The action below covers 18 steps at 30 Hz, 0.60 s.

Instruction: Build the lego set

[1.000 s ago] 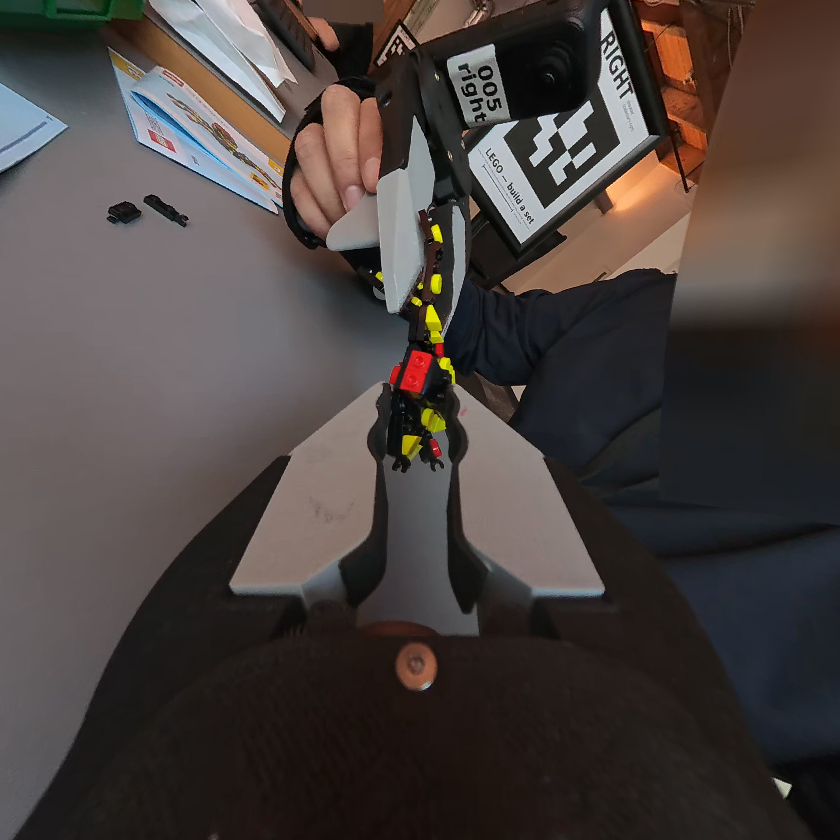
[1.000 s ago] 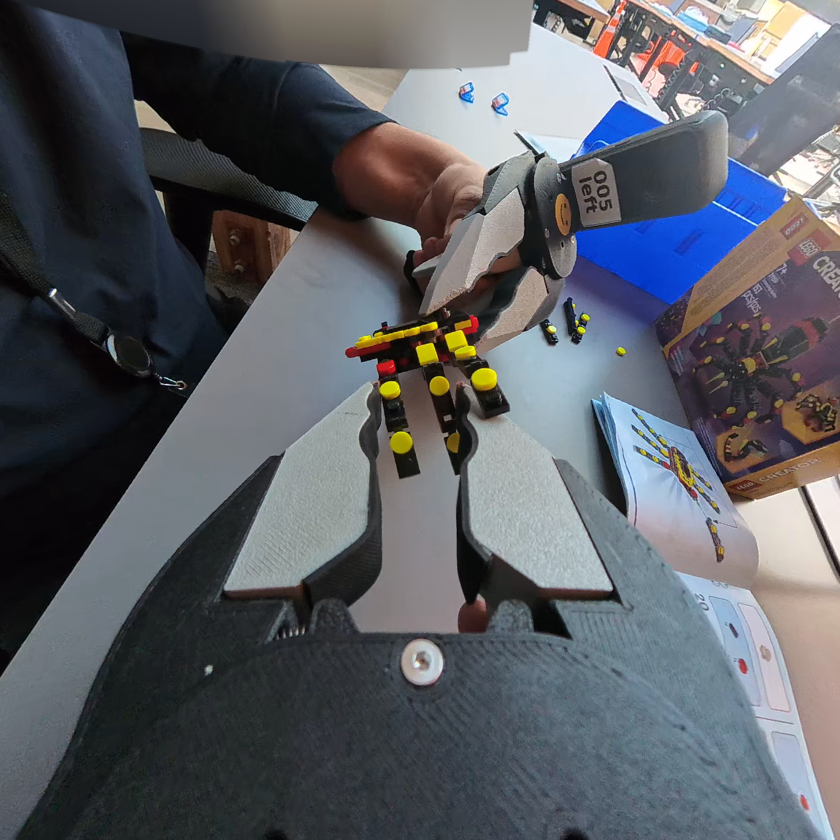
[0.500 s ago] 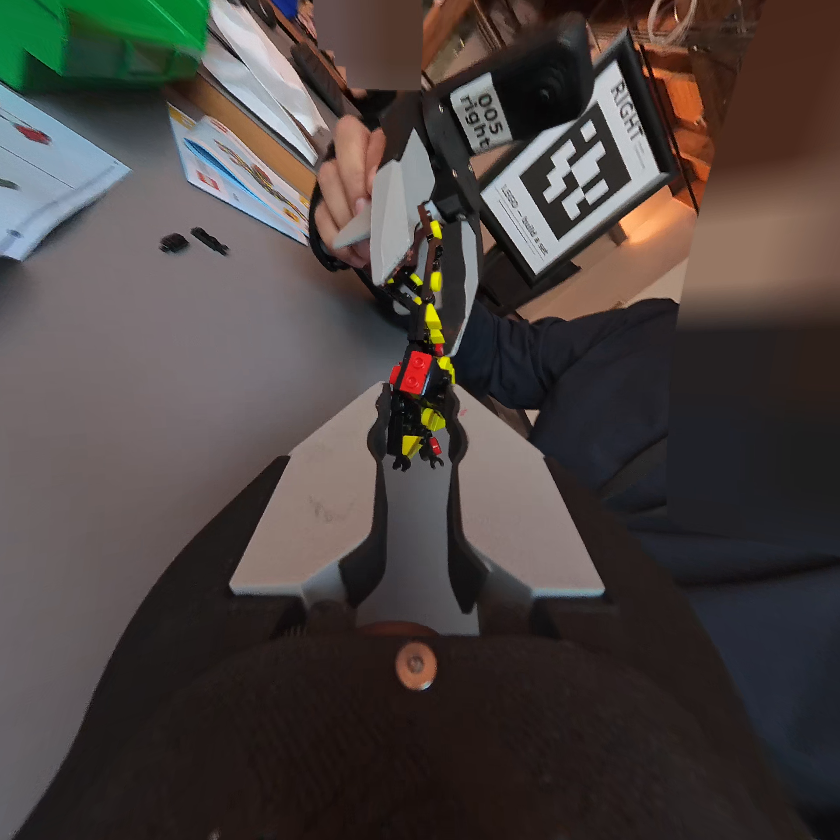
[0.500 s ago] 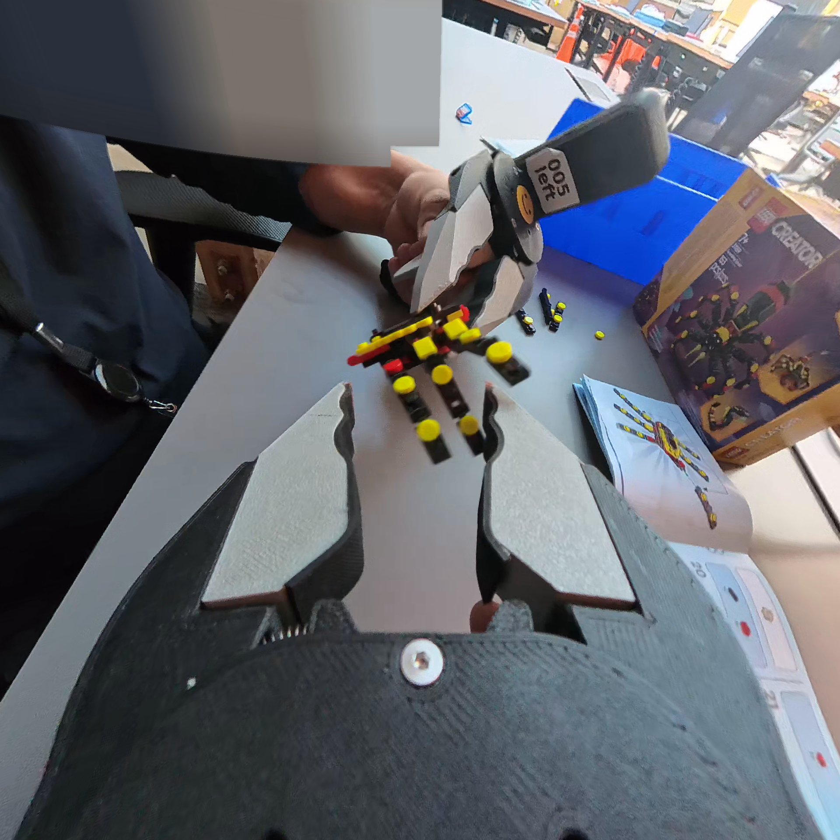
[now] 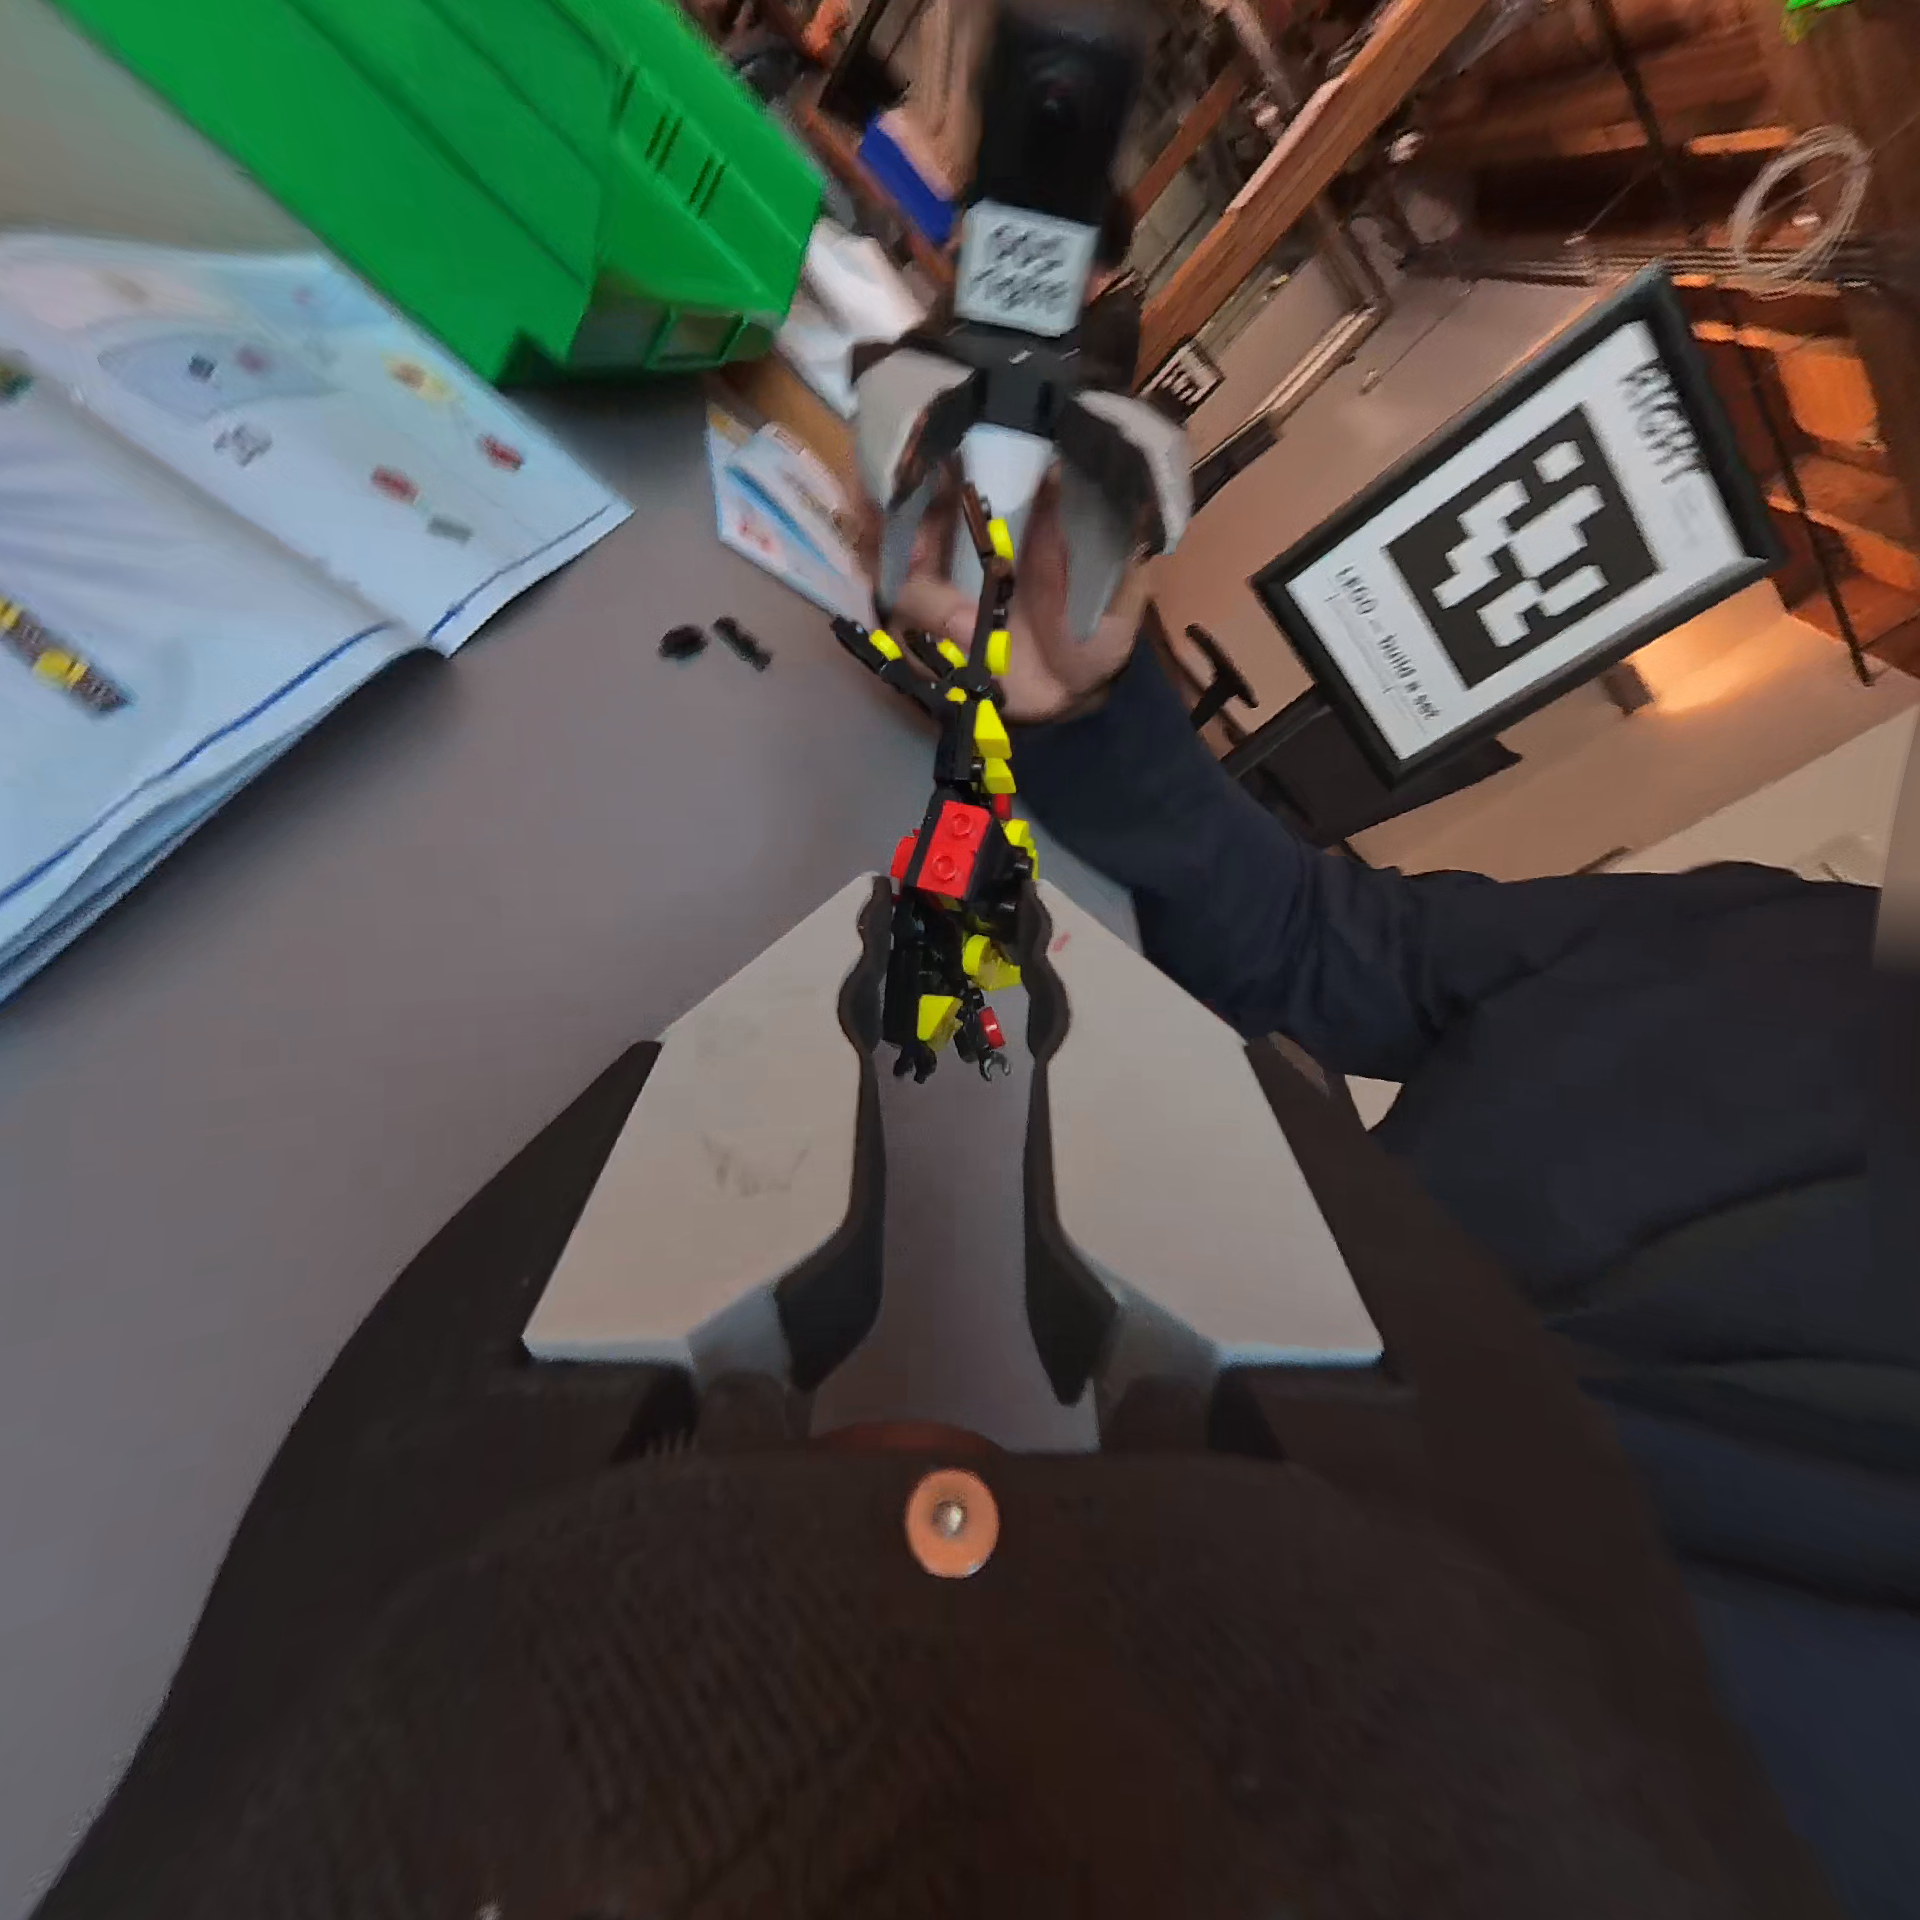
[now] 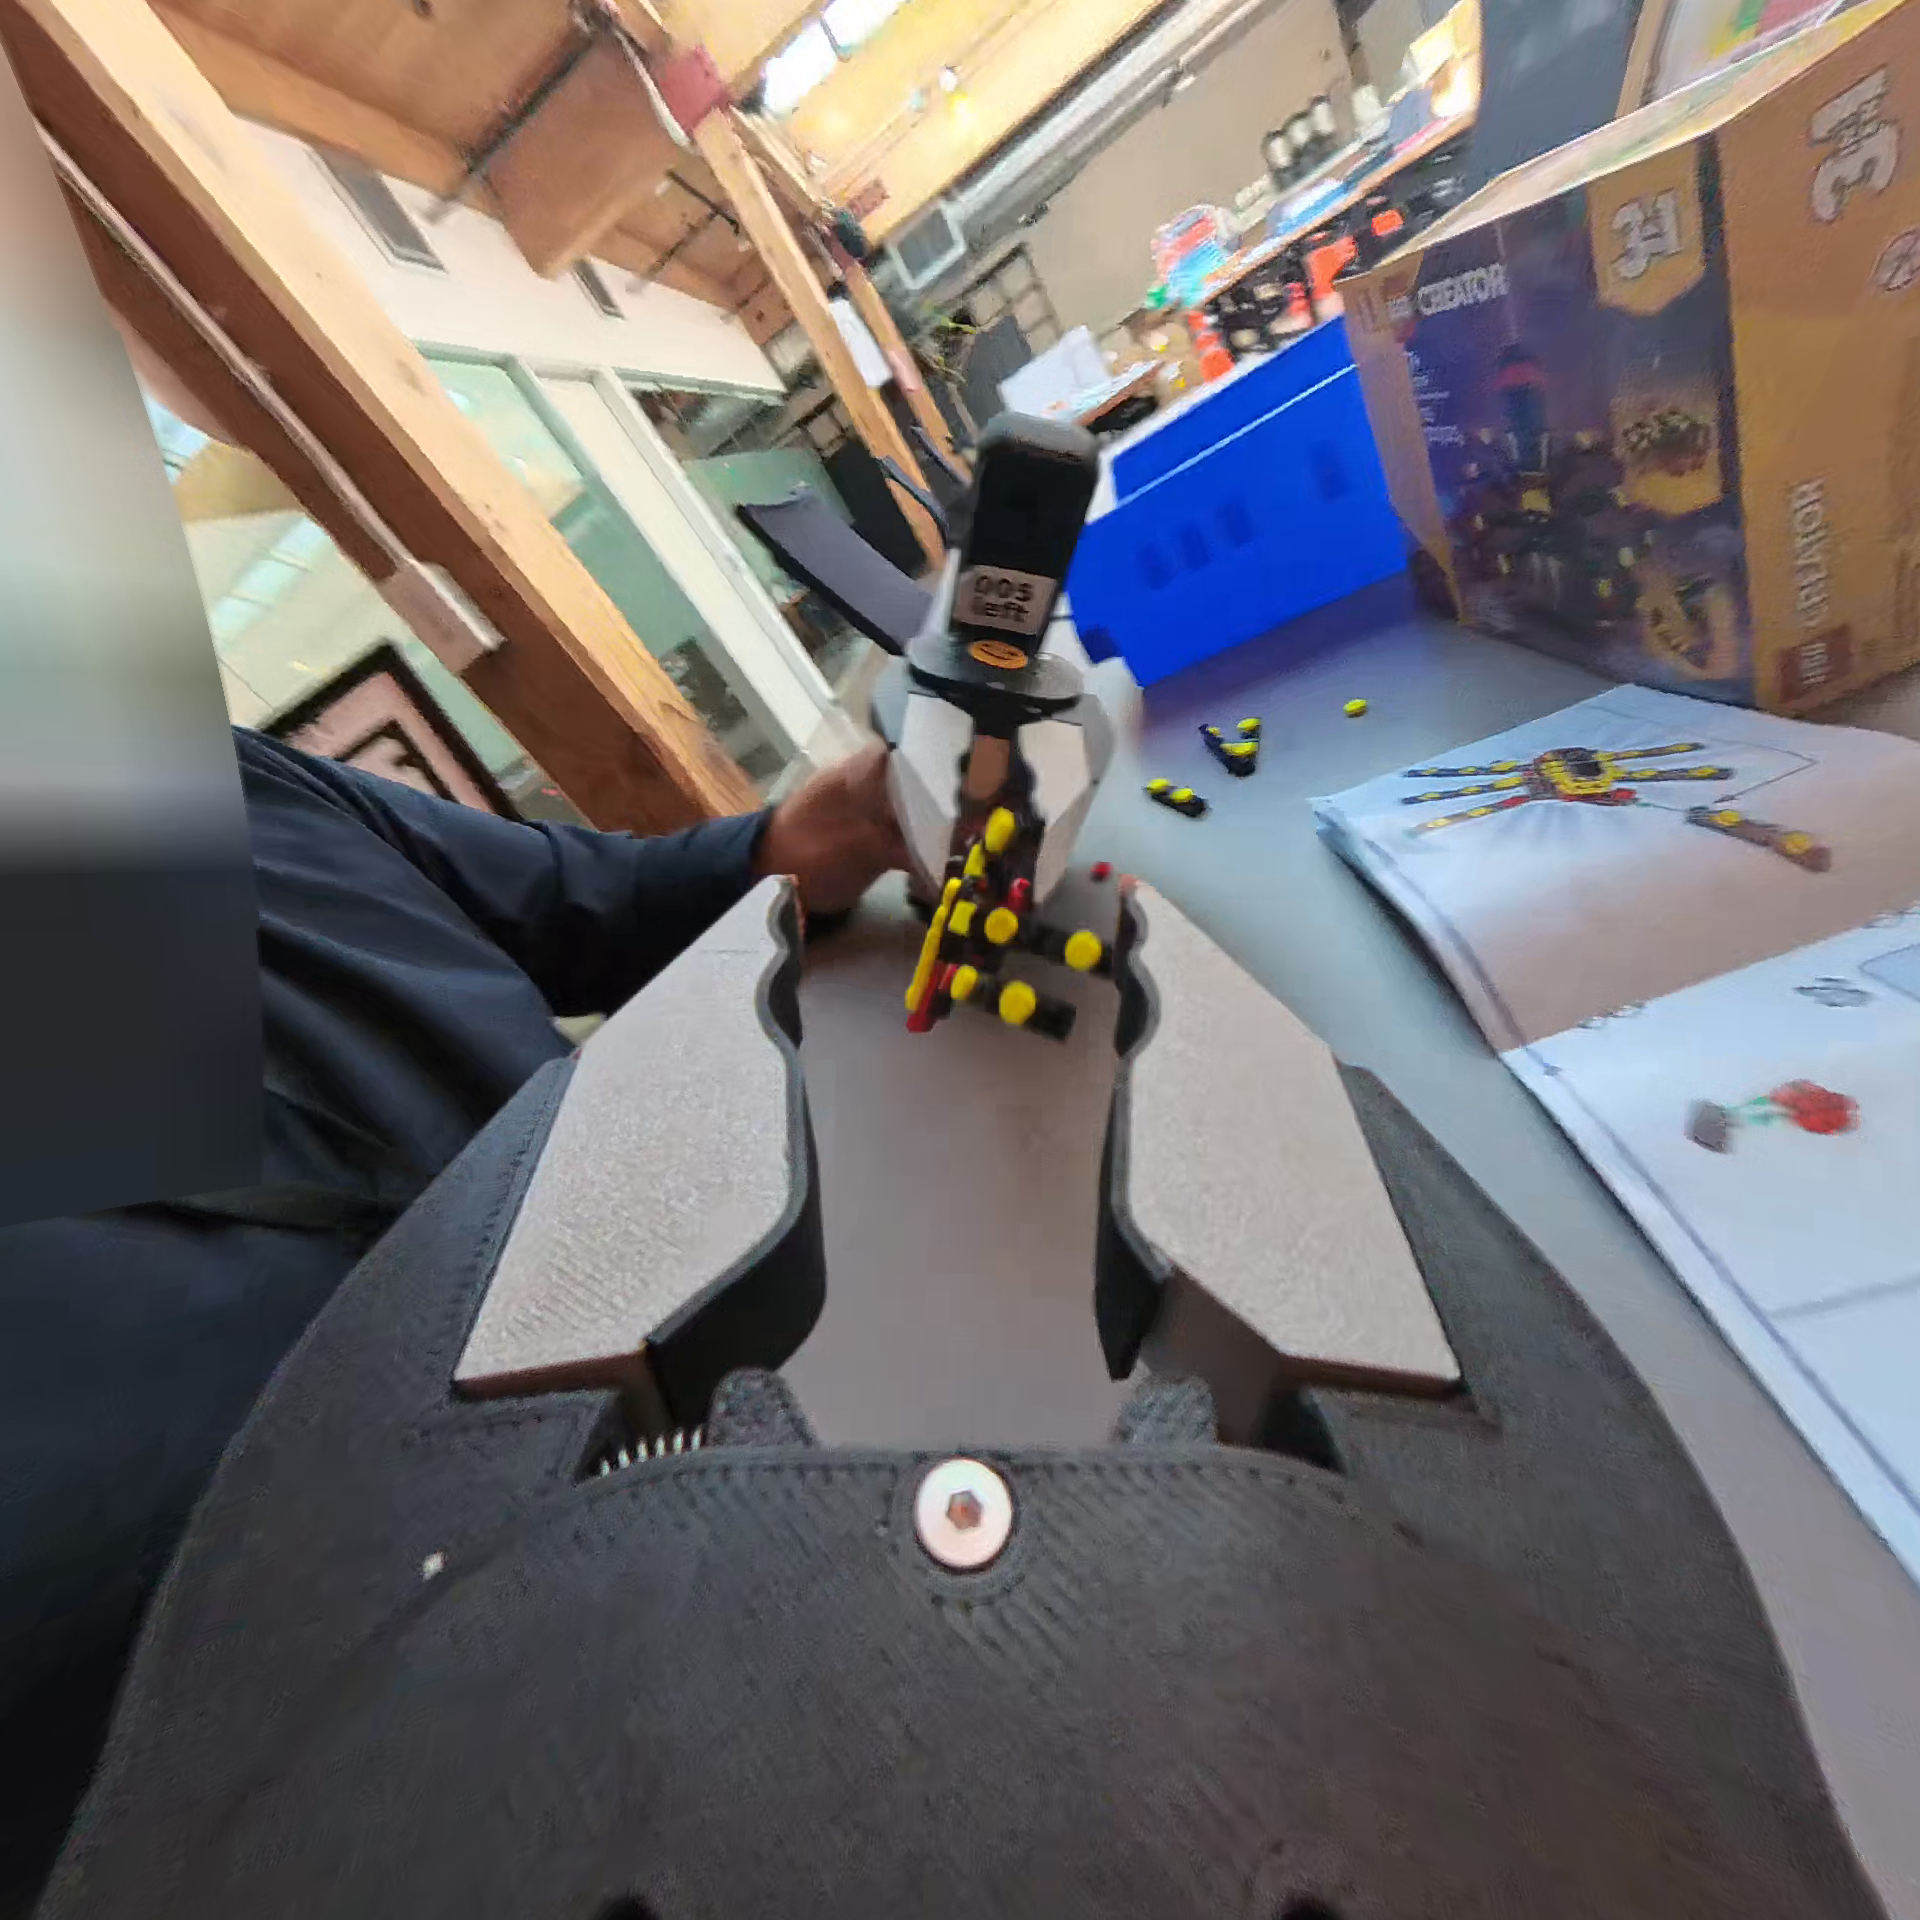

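Observation:
The lego spider model (image 5: 951,857), black with yellow studs and a red brick, is clamped by its body in my left gripper (image 5: 954,914), which is shut on it above the grey table. Its legs fan out away from me toward my right gripper (image 5: 1013,520), which faces me, open, with one leg reaching between its fingers without touching. In the right wrist view my right gripper (image 6: 956,914) is open and empty. The model (image 6: 982,935) hangs just beyond its tips, held by the left gripper (image 6: 992,769).
Green bins (image 5: 468,177), an open instruction booklet (image 5: 208,520) and two small black pieces (image 5: 717,642) lie to the left. A framed sign (image 5: 1517,561) stands off the table. A blue bin (image 6: 1236,530), the set's box (image 6: 1662,416), booklets (image 6: 1610,821) and loose pieces (image 6: 1231,743) are to the right. There is about 9 cm between the tips of the two grippers.
My right gripper opened, let go of the model's legs and pulled back. Both grippers swung round, and the model's legs now point at the right gripper.

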{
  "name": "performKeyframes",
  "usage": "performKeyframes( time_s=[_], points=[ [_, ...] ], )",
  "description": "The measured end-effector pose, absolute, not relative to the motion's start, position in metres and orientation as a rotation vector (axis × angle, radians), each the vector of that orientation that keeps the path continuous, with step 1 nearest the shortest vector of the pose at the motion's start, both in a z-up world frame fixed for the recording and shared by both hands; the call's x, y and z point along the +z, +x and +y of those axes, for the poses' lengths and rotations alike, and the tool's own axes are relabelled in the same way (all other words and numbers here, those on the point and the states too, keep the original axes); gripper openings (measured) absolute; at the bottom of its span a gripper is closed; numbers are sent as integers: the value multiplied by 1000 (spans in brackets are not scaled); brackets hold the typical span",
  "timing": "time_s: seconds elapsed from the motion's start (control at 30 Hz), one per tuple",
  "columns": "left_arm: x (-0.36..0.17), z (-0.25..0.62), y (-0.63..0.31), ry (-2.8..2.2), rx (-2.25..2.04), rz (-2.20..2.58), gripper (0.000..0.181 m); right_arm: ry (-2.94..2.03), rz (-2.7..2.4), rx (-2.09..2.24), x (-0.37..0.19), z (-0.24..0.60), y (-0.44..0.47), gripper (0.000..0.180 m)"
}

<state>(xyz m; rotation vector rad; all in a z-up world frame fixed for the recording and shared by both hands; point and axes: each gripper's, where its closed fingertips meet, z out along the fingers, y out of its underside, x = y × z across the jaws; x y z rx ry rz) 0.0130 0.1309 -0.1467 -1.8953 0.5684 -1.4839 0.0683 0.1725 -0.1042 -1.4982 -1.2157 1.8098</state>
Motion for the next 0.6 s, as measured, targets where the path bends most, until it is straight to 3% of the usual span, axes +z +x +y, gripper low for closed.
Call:
performKeyframes(
  time_s=[0.1,0.2,0.33,0.6],
  points=[
    [-164,133,9,-2045,-1414,550,21,-1511,-1207,1669,-110,184,69,74],
    [-186,135,3,-2220,-1228,580,23,-1520,-1197,1594,-113,191,70,75],
    [-184,144,-11,-2287,-1115,502,52,-1544,-1183,1507,-118,200,72,74],
    [-166,136,-40,-2260,-972,454,52,-1521,-1059,1394,-110,221,85,73]
  ],
)
